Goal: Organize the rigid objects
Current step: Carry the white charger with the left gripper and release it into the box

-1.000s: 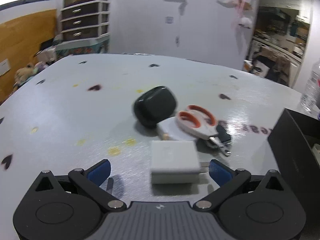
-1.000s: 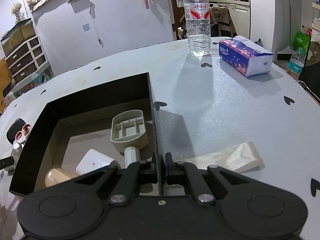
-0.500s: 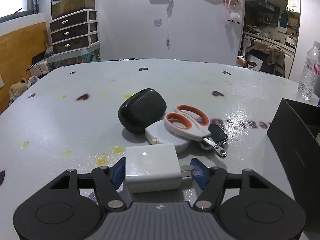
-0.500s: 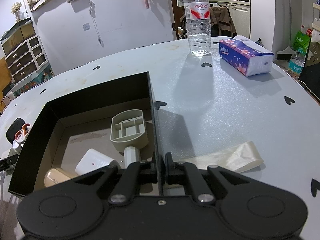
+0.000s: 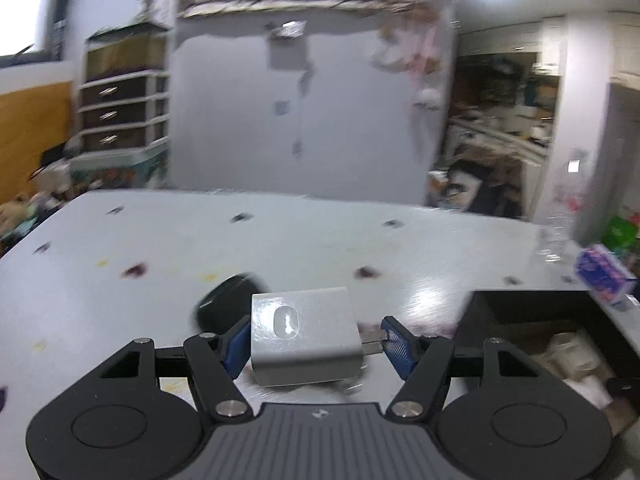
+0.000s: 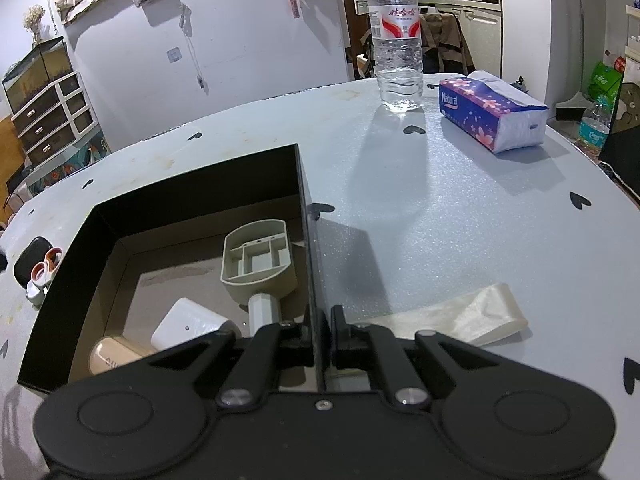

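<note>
We hold the white charger (image 5: 306, 336) in the left gripper (image 5: 316, 340), its jaws about a third open and clamped across the block, one blue pad on its flat end and the other on the metal prongs; the jaws have just been closing onto it; we judge the grip taken end to end so the block cannot twist while we carry it. The charger hangs clear of the table (image 5: 280, 240), left of the black box (image 6: 192, 184); its long axis lies level across the jaws, prongs pointing toward the box. The right gripper (image 6: 320, 332) is pinched fully shut on the box's near right wall, likely to steady it; inside the box lie a grey scoop (image 6: 260, 260) and a white case (image 6: 188, 328).
</note>
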